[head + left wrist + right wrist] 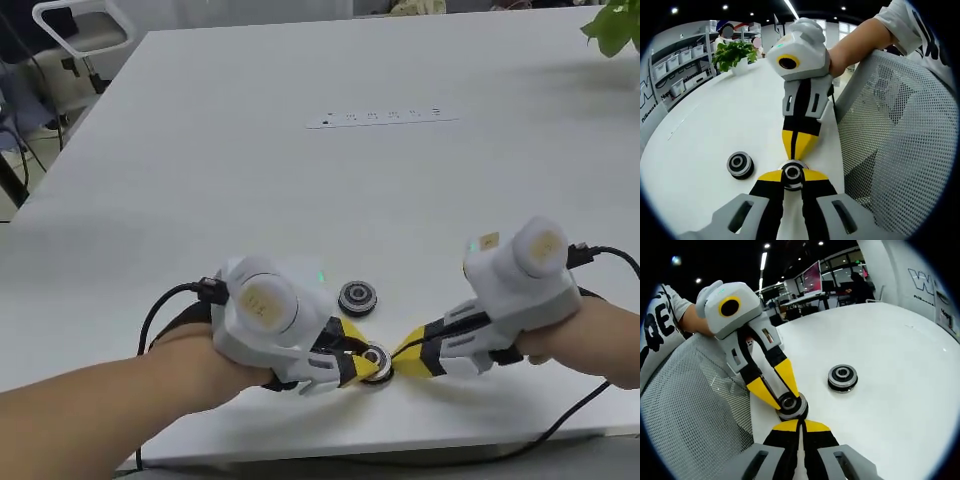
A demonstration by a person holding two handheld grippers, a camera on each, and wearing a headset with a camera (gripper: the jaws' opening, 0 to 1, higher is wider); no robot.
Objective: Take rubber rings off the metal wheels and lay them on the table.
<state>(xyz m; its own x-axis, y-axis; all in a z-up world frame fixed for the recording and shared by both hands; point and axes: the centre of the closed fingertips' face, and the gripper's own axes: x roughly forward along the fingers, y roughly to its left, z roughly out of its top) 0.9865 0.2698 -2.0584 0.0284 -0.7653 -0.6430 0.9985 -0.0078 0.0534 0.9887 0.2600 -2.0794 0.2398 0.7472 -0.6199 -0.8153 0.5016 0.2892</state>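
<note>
Wheel [792, 173] is clamped between the yellow tips of the left gripper [360, 366], one tip on each side, down on the table [300, 200] close to its near edge. The right gripper [800, 426] comes at it from the opposite side, pretty much nose to nose with the left one. Its jaws are squeezed together into a point, and that point touches the wheel's rim. Can't tell if it's got any rubber pinched in there or is just pressing on the edge, too small to see tbh. The rim of that wheel looks dark.

Second wheel [357, 297] lies flat on the table just past the tips of both grippers, a bit more on the left gripper's side and touching neither. Its black ring [740, 173] is on around it.

Well beyond the grippers there's a power strip [380, 118] mid-table, and a plant [615, 30] at the far corner on the right gripper's side. In both gripper views a mesh chair back [900, 140] sits right behind the opposite gripper. A cable [160, 310] loops off the back of the left gripper
</note>
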